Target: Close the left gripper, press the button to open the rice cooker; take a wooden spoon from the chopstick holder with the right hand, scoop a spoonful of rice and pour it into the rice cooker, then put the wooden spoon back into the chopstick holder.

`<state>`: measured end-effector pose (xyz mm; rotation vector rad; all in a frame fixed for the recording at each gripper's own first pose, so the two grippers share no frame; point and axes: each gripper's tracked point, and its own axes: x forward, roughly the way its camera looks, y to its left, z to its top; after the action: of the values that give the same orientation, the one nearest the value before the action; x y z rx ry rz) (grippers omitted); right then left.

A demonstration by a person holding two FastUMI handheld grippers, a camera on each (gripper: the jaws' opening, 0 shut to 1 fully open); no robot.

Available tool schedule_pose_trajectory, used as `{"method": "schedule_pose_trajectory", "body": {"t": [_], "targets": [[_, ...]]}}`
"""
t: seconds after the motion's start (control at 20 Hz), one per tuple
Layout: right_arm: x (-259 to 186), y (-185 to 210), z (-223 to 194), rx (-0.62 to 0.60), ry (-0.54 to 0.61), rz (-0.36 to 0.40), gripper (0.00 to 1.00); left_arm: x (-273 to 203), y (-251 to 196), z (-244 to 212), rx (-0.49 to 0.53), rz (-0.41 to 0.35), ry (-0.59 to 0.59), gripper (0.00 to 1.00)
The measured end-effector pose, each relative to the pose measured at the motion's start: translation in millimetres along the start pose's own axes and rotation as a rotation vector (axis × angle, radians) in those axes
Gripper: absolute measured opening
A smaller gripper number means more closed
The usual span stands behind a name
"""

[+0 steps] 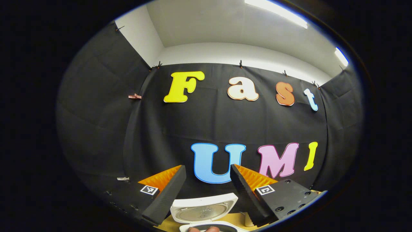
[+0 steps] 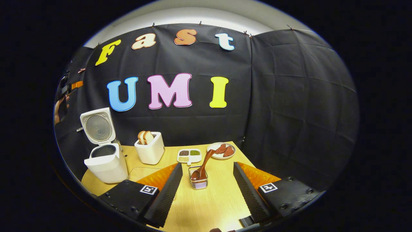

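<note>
The white rice cooker (image 2: 107,166) stands at the table's left with its lid (image 2: 97,125) swung up and the pot uncovered. That raised lid (image 1: 202,209) also appears low between the fingers of my left gripper (image 1: 207,167), which is open, holds nothing and faces the wall. A wooden spoon (image 2: 202,167) leans in the clear chopstick holder (image 2: 199,182) mid-table. My right gripper (image 2: 207,164) is open, just short of the holder, with the spoon lined up between its fingers. A white divided dish (image 2: 189,155) behind the holder holds grains, one section pale like rice.
A white toaster with bread slices (image 2: 149,149) sits right of the cooker. A plate of reddish food (image 2: 221,150) lies at the back right. The wooden table (image 2: 209,203) ends close to the black wall. A hand (image 2: 61,109) shows at the far left edge.
</note>
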<state>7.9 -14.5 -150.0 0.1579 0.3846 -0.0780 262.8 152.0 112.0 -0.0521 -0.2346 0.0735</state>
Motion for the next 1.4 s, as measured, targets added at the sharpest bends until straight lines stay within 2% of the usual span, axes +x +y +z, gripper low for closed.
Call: {"method": "schedule_pose_trajectory", "body": {"t": [0.2, 0.4, 0.5, 0.65, 0.8, 1.0, 1.05, 1.1, 1.15, 1.4], "targets": [[-5.5, -1.6, -0.9, -0.014, 0.0, -0.02, 0.98, 41.6, 2.5, -22.2, -0.041, -0.003, -0.026, 0.95], [-7.7, -6.2, -2.7, -0.011, 0.007, -0.042, 0.99, 79.6, 2.9, -62.6, 0.021, 0.002, 0.022, 0.95], [-9.0, 0.7, -2.2, 0.003, 0.003, -0.032, 0.99, 97.0, 3.0, -80.5, 0.012, 0.0, 0.031, 0.95], [-8.8, 3.4, -5.9, -0.018, 0.005, -0.035, 0.98, 112.0, 11.2, -114.7, 0.053, 0.033, 0.091, 0.95], [-5.5, 7.6, -8.2, -0.007, 0.017, -0.032, 0.98, 117.0, 12.6, -149.5, 0.092, 0.054, 0.195, 0.95], [0.1, 15.4, -8.5, 0.016, 0.021, -0.013, 0.99, 106.9, 15.4, -196.3, 0.053, 0.083, 0.357, 0.95], [1.0, 17.3, -7.8, 0.014, 0.02, -0.006, 0.98, 105.4, 13.7, -191.2, 0.067, 0.074, 0.327, 0.95], [1.5, 19.2, -7.4, 0.014, 0.022, 0.001, 0.99, 104.8, 12.0, -195.0, 0.079, 0.071, 0.346, 0.99], [1.6, 19.6, -7.7, 0.016, 0.021, 0.005, 0.99, 101.6, 12.1, -194.8, 0.076, 0.072, 0.351, 0.97], [-0.4, 18.1, -7.9, 0.043, 0.022, 0.025, 0.98, 75.5, 0.5, -193.2, 0.052, 0.066, 0.388, 0.99]]}}
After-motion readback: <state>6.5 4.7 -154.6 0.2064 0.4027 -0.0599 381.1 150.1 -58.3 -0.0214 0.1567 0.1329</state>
